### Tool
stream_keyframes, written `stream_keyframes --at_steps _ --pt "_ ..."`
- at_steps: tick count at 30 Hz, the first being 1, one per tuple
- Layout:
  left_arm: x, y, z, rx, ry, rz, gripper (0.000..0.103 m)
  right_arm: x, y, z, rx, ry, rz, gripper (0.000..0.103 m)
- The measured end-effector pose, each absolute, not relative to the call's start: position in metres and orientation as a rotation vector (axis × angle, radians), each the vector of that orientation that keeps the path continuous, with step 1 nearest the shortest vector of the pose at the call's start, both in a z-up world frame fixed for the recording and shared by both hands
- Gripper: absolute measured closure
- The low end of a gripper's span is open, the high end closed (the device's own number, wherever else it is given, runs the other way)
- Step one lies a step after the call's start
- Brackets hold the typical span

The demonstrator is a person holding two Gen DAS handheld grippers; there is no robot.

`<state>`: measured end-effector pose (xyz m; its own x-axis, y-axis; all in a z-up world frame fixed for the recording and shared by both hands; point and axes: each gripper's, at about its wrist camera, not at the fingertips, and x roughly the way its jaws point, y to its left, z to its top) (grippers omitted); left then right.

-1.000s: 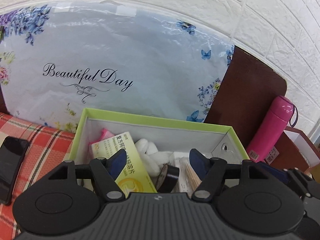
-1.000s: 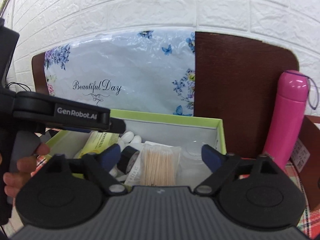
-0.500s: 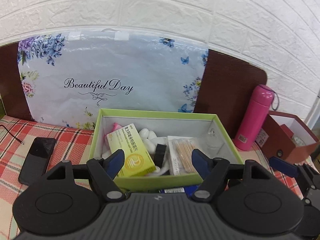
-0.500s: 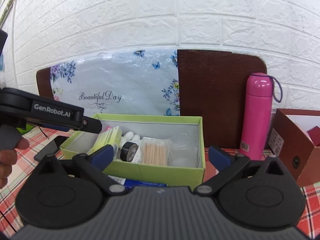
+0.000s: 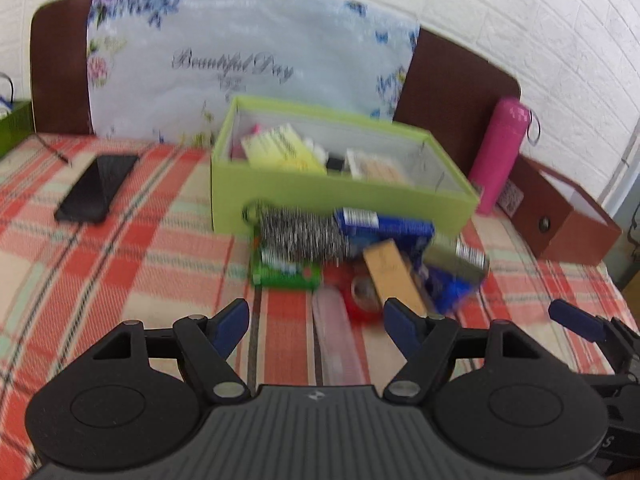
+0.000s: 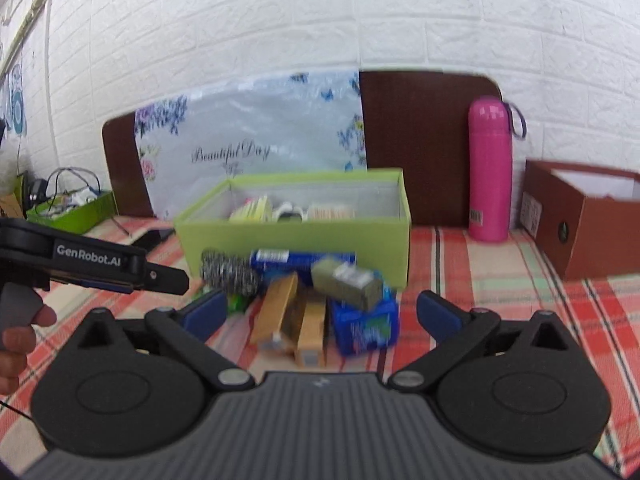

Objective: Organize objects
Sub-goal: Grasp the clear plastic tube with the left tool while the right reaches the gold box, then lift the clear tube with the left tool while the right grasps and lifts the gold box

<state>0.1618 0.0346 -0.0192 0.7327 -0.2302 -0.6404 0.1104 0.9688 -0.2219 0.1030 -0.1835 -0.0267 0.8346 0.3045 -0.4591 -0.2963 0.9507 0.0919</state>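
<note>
A green open box (image 5: 280, 200) (image 6: 296, 236) stands on the checked cloth and holds a yellow carton (image 5: 280, 148), cotton swabs and other small items. A pile lies in front of it: a steel scourer (image 5: 296, 236) (image 6: 230, 272), a blue box (image 5: 384, 226) (image 6: 364, 324), a wooden block (image 5: 394, 276) (image 6: 280, 308), red tape (image 5: 360, 292), a green pack (image 5: 284, 272). My left gripper (image 5: 316, 320) is open and empty, short of the pile. My right gripper (image 6: 320, 312) is open and empty, also short of it.
A black phone (image 5: 98, 188) lies left of the box. A pink flask (image 5: 504, 152) (image 6: 490, 168) and a brown box (image 5: 568, 220) (image 6: 584, 216) stand at the right. A floral bag (image 5: 248, 60) leans on the brick wall. A green tray (image 6: 72, 212) with cables is far left.
Both grippers have pulled back from over the green box. The pile in front of the box has come into view. Both stay open.
</note>
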Motion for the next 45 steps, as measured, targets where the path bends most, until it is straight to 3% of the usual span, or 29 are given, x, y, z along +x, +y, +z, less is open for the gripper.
stream_keyframes --at_steps 6,10,12,14,15,18,27,28,30,38,45 --pt "0.153 0.023 -0.052 -0.183 0.777 -0.219 0.026 0.091 -0.192 -0.049 -0.003 0.546 0.26 0.001" --pt "0.157 0.012 -0.064 -0.136 0.781 -0.221 0.027 0.094 -0.2 -0.052 0.024 0.576 0.235 0.013" --pt "0.157 0.01 -0.069 -0.104 0.778 -0.237 0.049 0.095 -0.2 -0.052 0.023 0.58 0.241 0.019" --pt "0.156 0.009 -0.07 -0.054 0.765 -0.252 0.067 0.096 -0.197 -0.052 0.016 0.582 0.256 0.032" --pt "0.156 0.012 -0.069 -0.056 0.772 -0.263 0.072 0.097 -0.194 -0.052 0.014 0.585 0.265 0.035" --pt "0.155 0.024 -0.067 -0.084 0.789 -0.254 0.074 0.105 -0.181 -0.051 0.001 0.6 0.31 0.049" --pt "0.142 0.048 -0.065 -0.093 0.799 -0.195 0.074 0.141 -0.112 -0.053 -0.133 0.588 0.389 0.051" --pt "0.142 0.049 -0.065 -0.096 0.801 -0.196 0.074 0.146 -0.106 -0.056 -0.154 0.592 0.374 0.054" --pt "0.142 0.049 -0.065 -0.097 0.802 -0.2 0.074 0.153 -0.101 -0.061 -0.187 0.604 0.342 0.069" --pt "0.143 0.048 -0.065 -0.084 0.812 -0.216 0.074 0.119 -0.139 -0.047 -0.09 0.612 0.396 0.071" --pt "0.131 0.046 -0.062 -0.072 0.844 -0.256 0.074 0.079 -0.169 -0.06 -0.041 0.79 0.437 0.073"
